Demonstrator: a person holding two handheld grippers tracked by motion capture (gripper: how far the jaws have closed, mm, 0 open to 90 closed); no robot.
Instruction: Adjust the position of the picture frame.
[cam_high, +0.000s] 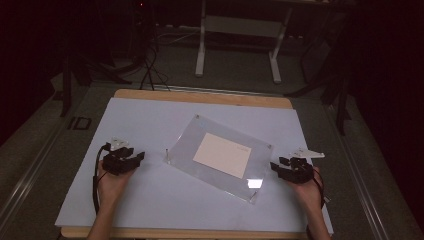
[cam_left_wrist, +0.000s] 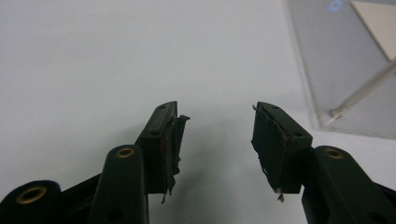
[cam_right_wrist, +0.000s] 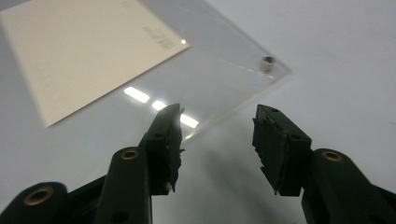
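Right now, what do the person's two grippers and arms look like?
Both the left gripper and the right gripper are black, each topped by a pale grey three-cornered plate. Close up, their jaws carry brass-coloured rivets and ragged black pads. A black cable trails from the left one. The forearms are bare, no sleeves.

Centre of high view: clear acrylic frame (cam_high: 218, 156) lying tilted on the white table sheet (cam_high: 150, 125), the sole obstacle; a thin pin (cam_high: 166, 153) stands at its left corner. Bare sheet upper left, lower centre, open for passage.
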